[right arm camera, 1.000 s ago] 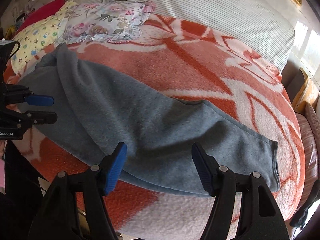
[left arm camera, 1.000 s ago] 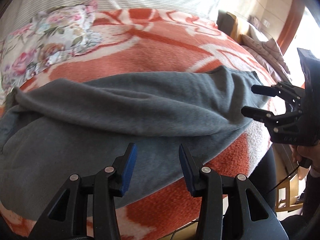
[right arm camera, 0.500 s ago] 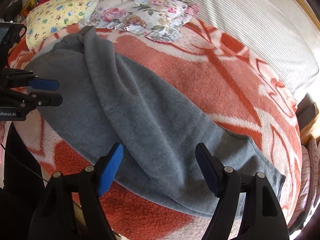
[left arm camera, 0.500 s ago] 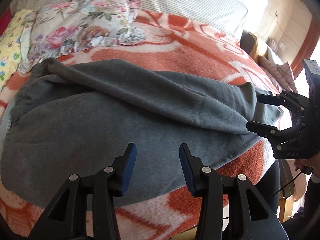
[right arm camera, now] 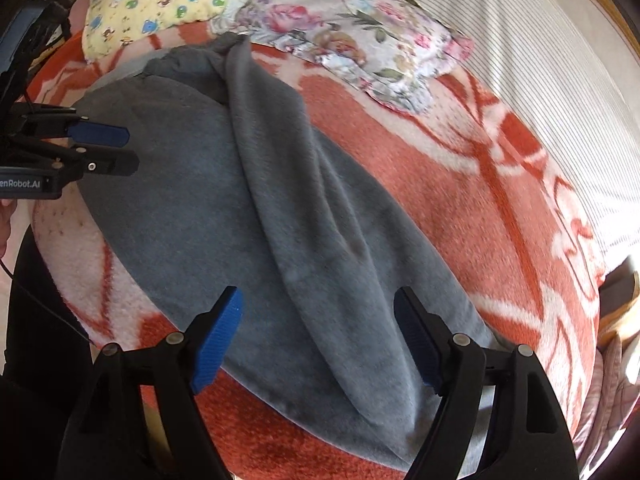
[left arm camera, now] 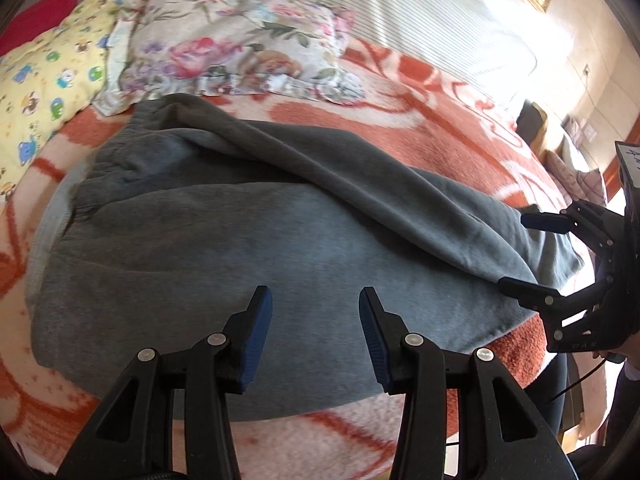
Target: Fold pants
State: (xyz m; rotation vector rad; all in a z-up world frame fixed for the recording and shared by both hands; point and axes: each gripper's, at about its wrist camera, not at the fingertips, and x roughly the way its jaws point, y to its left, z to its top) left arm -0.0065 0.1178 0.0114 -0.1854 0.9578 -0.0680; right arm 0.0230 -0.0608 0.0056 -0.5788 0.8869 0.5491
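Observation:
Grey sweatpants lie on the bed, one leg folded over the other, waistband at the far left near the pillows, cuffs at the right. They also show in the right wrist view. My left gripper is open and empty, hovering over the near edge of the pants' middle. My right gripper is open and empty above the leg ends; it also shows in the left wrist view beside the cuffs. The left gripper shows in the right wrist view by the waist end.
An orange and white blanket covers the bed. A floral pillow and a yellow patterned pillow lie behind the waistband. A striped sheet lies at the back. The bed's front edge is just below the grippers.
Both grippers have swung left along the bed, bringing the waistband and pillows into view. Both stay open and empty. The pants have not moved.

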